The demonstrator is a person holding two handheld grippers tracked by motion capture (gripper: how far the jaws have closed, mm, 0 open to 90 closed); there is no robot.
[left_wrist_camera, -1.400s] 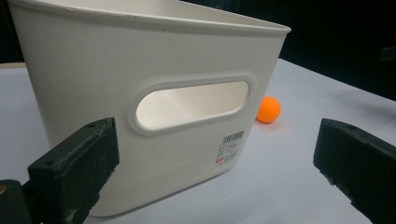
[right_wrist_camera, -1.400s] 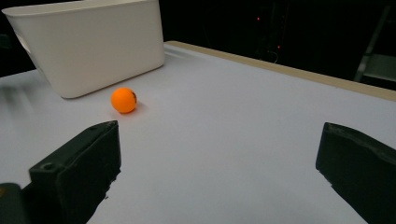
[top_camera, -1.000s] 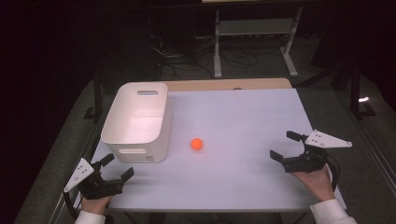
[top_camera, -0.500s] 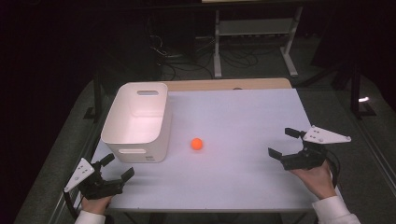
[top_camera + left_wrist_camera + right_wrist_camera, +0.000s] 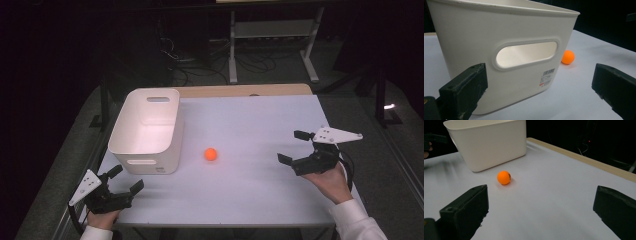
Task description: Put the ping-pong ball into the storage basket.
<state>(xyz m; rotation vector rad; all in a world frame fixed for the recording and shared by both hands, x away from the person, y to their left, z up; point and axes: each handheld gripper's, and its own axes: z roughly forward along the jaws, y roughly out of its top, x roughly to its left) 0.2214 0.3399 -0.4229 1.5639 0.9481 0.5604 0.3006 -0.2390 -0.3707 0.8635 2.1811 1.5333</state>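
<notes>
While jaws of left gripper (image 5: 123, 181) gape wide, nothing held; matte black blocky pads, near table (image 5: 260, 120) corner. Right gripper (image 5: 294, 147) likewise wide apart, empty. Ball (image 5: 211, 154): small, round, smooth orange, on pale table between grippers, just beside bin (image 5: 145, 145). Bin: white glossy plastic, rounded, oval handle slot; barcode sticker (image 5: 547, 77), text unreadable.

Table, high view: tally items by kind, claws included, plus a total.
Orange ball: 1
White bin: 1
Claws: 2, the left claw and the right claw, both open and empty
Total: 4
</notes>
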